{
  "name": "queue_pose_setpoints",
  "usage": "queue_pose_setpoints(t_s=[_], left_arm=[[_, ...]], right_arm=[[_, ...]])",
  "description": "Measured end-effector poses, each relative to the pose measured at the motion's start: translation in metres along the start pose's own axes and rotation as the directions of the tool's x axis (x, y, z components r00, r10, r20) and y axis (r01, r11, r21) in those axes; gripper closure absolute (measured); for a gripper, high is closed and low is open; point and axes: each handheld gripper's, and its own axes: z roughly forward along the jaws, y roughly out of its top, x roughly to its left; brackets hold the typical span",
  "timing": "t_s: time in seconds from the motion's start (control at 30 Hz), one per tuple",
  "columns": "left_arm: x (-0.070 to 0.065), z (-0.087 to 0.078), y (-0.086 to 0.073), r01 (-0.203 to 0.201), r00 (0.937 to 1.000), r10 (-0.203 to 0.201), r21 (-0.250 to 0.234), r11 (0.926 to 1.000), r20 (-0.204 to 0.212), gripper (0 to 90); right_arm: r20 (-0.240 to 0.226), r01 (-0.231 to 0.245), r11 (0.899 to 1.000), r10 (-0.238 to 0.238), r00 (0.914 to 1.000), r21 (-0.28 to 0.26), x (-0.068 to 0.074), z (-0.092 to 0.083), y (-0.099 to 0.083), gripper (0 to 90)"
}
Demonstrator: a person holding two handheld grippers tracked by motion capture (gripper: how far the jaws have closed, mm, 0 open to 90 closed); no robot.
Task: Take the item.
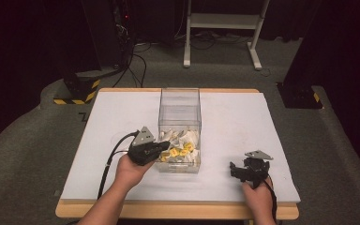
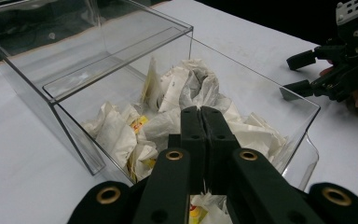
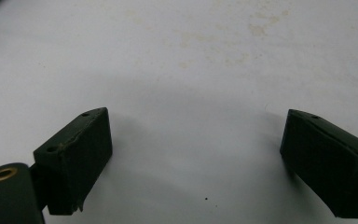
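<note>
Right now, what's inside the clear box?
The clear box holds a heap of crumpled white packets, some with yellow print. The left gripper, jaws closed, is over the heap. Whatever lies beneath the packets is covered.

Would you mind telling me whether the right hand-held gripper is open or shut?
Open: the right hand-held gripper has its jaws spread wide over the bare white table, nothing between them.

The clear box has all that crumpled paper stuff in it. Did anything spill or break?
Nothing looks spilled or broken. The white and yellow packets all lie inside the clear box, which sits upright on the table. The left tongs are shut over them; the right tongs are open above bare table.
</note>
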Motion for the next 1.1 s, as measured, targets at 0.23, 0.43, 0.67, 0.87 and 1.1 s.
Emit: queue_pose_setpoints(t_s=[0.23,0.43,0.67,0.87,1.1], left_arm=[[0.003,-0.006,0.0,0.018,0.9998,-0.018,-0.026,0.9995,0.0,88.4],[0.007,-0.014,0.002,0.044,0.999,-0.044,-0.057,0.9974,0.01,88.4],[0.014,-0.025,0.005,0.063,0.998,-0.063,-0.088,0.9941,-0.001,88.4],[0.02,-0.032,0.003,0.072,0.9971,-0.074,-0.1,0.9923,-0.017,88.4],[0.026,-0.041,0.001,0.08,0.9959,-0.084,-0.108,0.991,-0.033,88.4]], right_arm=[[-0.001,-0.001,1.0,0.001,1.0,0.002,0.0,0.0,0.0,9.0],[-0.001,0.0,1.0,0.0,1.0,0.001,0.0,0.0,0.0,9.0],[-0.001,-0.001,1.0,0.001,1.0,0.002,0.0,0.0,0.0,9.0],[0.0,0.0,1.0,0.0,1.0,0.0,0.0,0.0,0.0,9.0],[-0.001,0.0,1.0,0.0,1.0,0.001,0.0,0.0,0.0,9.0]])
